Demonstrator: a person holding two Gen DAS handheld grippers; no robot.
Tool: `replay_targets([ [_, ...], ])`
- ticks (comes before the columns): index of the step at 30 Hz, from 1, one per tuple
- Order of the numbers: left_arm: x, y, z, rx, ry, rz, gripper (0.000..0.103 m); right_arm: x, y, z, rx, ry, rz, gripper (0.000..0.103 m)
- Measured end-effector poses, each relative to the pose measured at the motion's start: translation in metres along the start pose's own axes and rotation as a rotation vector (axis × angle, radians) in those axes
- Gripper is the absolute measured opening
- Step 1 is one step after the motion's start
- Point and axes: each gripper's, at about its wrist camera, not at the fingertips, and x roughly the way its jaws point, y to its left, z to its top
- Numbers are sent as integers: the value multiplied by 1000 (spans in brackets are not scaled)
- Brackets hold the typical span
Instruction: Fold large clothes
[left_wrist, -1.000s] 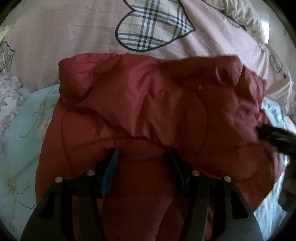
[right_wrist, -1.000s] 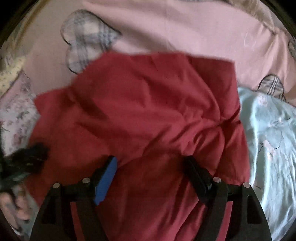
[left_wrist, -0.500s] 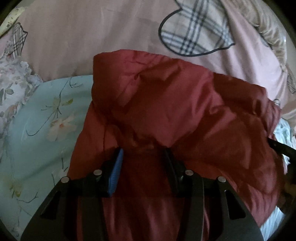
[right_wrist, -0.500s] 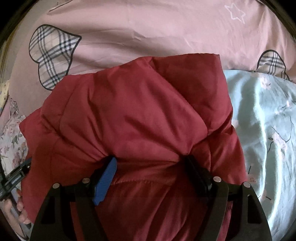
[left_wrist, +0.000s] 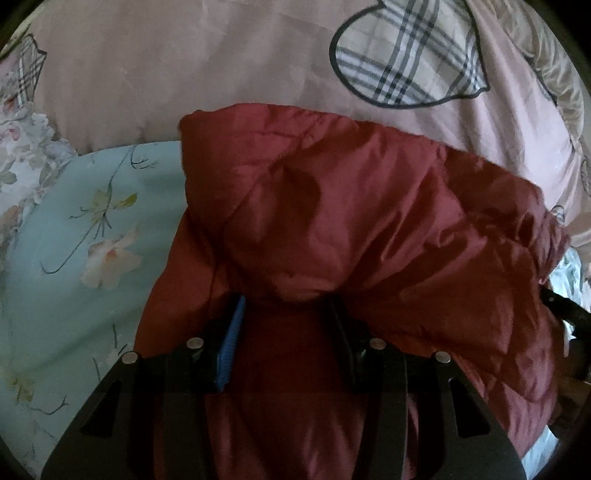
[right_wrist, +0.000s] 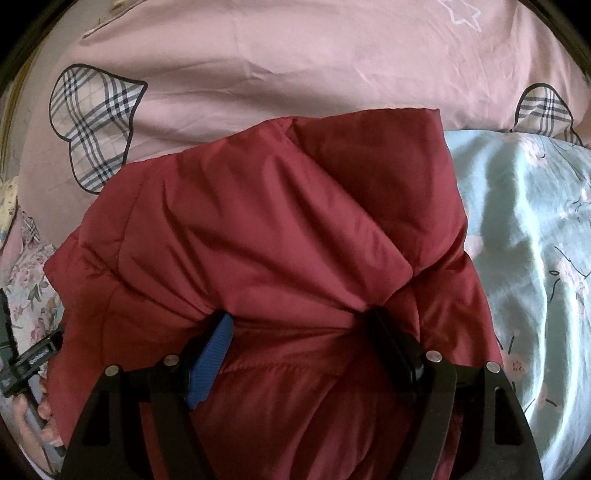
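— Pink bedding (left_wrist: 192, 74) with plaid hearts fills the background, and we see a pale blue floral sheet (left_wrist: 74, 258) just beside the red padded jacket (left_wrist: 369, 229). Where does the jacket lie?

— We see it bunched on the blue sheet, its far edge reaching onto the pink bedding (right_wrist: 295, 55).

— And our tongs?

— Our left gripper (left_wrist: 286, 306) stands fairly narrow, pinching a thick fold of the jacket (right_wrist: 277, 229). Our right gripper (right_wrist: 299, 321) stands wider, also clamped on a bunched fold. A hand (right_wrist: 40, 417) shows at the jacket's left edge.
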Motion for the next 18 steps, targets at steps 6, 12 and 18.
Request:
replay_targets([
  [6,-37,6,-8,2,-43,-38,44,-5,4,-15,2,-3,1,78],
  [12,-62,23,-18,-48,-66,-65,44,-24,6,-18,6,-22,6,78],
  [18,-70,35,-24,-83,-79,-73,44,-46,4,-16,26,-28,31,78],
])
